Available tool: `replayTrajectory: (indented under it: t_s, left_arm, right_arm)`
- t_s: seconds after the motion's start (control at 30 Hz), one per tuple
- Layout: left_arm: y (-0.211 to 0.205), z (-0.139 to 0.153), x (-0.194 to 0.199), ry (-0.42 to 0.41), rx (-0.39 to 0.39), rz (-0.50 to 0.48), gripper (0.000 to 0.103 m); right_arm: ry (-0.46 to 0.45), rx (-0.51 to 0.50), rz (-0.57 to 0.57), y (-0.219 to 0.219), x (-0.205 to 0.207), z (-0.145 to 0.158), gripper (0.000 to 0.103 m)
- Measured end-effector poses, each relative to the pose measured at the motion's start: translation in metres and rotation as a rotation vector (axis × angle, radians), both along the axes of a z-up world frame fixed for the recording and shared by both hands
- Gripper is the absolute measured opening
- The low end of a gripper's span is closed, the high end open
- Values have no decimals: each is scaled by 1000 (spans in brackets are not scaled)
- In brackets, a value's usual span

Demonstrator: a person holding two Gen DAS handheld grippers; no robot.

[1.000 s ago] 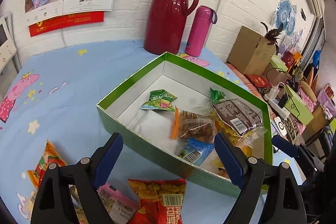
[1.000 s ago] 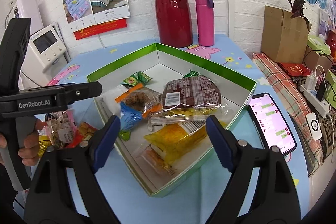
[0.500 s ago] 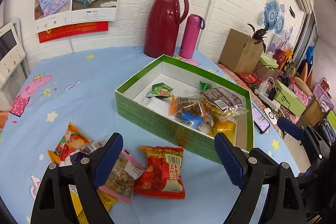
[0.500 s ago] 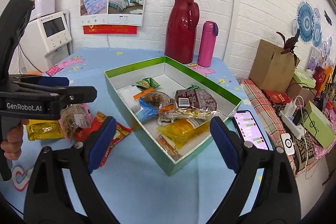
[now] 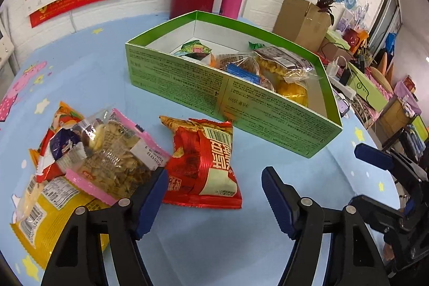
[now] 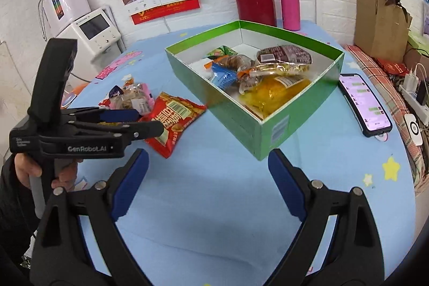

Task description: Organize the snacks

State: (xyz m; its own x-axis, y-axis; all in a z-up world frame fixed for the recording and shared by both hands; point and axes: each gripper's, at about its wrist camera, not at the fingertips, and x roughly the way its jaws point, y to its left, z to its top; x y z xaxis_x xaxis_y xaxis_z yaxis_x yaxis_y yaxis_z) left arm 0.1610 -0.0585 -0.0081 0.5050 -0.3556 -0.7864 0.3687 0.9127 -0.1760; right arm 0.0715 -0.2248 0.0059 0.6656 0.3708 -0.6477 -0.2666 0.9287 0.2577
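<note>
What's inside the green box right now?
The green box holds a heap of snack packets: a yellow bag, a brown-topped pack, a blue packet and a small green one. Whatever lies beneath the heap is covered.

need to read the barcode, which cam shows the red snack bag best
The left wrist view: the red snack bag lies close and unobstructed ahead of the open left claw, barcode visible. In the right wrist view the bag is smaller, and the left claw partly covers it.
</note>
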Motion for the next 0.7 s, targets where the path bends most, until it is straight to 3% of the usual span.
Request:
replayTrajectory:
  t_s: [0.17, 0.23, 0.33, 0.47, 0.57, 0.63, 0.7]
  left_arm:
    - [-16, -11, 18, -6, 49, 12, 71]
    - [-18, -12, 12, -46, 110, 1, 43]
    - [-16, -12, -8, -52, 116, -92, 39]
    - [-9, -10, -55, -70, 126, -235, 38]
    - [9, -4, -82, -49, 115, -211, 41]
    - [27, 4, -94, -37, 64, -169, 63]
    - [54, 10, -106, -6, -37, -101, 67]
  right_arm:
    - [31, 26, -6, -7, -2, -9, 91]
    - [35, 30, 1, -9, -5, -9, 91]
    - [40, 28, 14, -11, -9, -10, 91]
    - [50, 49, 61, -6, -11, -10, 91]
    - [74, 70, 143, 3, -14, -11, 91]
    - [98, 80, 201, 11, -12, -13, 91]
    - [124, 95, 254, 17, -8, -16, 91]
